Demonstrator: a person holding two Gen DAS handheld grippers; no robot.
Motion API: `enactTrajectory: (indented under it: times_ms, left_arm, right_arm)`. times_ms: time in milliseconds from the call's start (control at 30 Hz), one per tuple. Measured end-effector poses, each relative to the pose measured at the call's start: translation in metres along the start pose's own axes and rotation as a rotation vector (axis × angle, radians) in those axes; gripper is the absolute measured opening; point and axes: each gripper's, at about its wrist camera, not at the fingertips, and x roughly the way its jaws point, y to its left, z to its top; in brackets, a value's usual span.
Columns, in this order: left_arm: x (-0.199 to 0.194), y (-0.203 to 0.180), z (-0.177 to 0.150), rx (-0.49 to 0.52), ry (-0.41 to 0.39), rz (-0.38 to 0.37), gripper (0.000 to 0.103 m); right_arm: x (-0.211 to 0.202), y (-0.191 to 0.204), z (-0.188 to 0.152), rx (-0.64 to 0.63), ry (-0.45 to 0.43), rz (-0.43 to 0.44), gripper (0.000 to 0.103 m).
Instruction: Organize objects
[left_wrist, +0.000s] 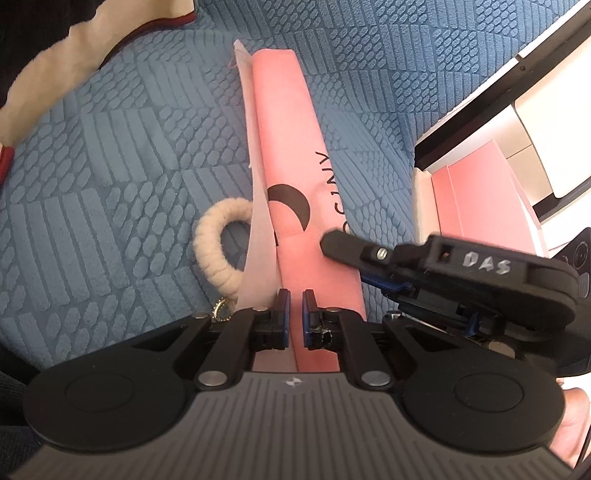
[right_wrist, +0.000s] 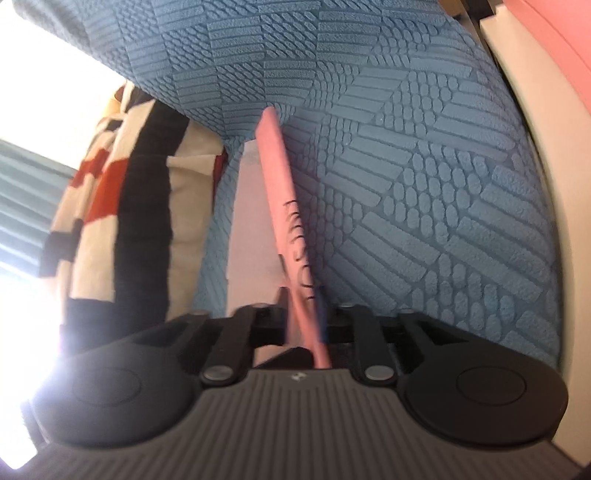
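- I see the pink pouch (left_wrist: 291, 155) lying centre frame on the blue textured cover (left_wrist: 129, 155).
- My left hand-held gripper (left_wrist: 294, 317) is clamped on its near end.
- My right hand-held gripper (right_wrist: 304, 317) pinches its edge.

A home, likely a bedroom: a blue quilted bedspread (left_wrist: 110, 147), a patterned cushion (right_wrist: 110, 206).

The pink pouch (right_wrist: 284, 206) hides one fingertip of the right hand-held gripper (right_wrist: 304, 314).

Left hand-held gripper (left_wrist: 294, 317) pinching pink pouch (left_wrist: 291, 155) on blue bedspread (left_wrist: 110, 147).
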Motion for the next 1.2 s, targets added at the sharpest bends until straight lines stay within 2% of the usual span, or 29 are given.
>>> enactTrajectory:
  times_ms: [267,633,800,1100,1200]
  left_arm:
    - [0.004,-0.004,0.001,0.027,-0.008,-0.002,0.01]
    - [0.025,-0.024,-0.002,0.057,0.011,-0.092,0.01]
    - [0.033,-0.02,0.0,0.01,0.025,-0.145,0.01]
    - [0.035,-0.01,0.002,-0.073,0.039,-0.169,0.009]
    - [0.036,-0.011,0.003,-0.069,0.039,-0.165,0.009]
  right_arm:
    - [-0.006,0.009,-0.001,-0.063,-0.014,-0.035,0.006]
    - [-0.037,0.011,-0.003,-0.134,-0.099,-0.133,0.006]
    - [-0.046,0.011,-0.003,-0.133,-0.136,-0.16,0.006]
    - [-0.042,0.024,-0.007,-0.179,-0.157,-0.133,0.008]
    - [-0.039,0.025,-0.007,-0.173,-0.164,-0.137,0.008]
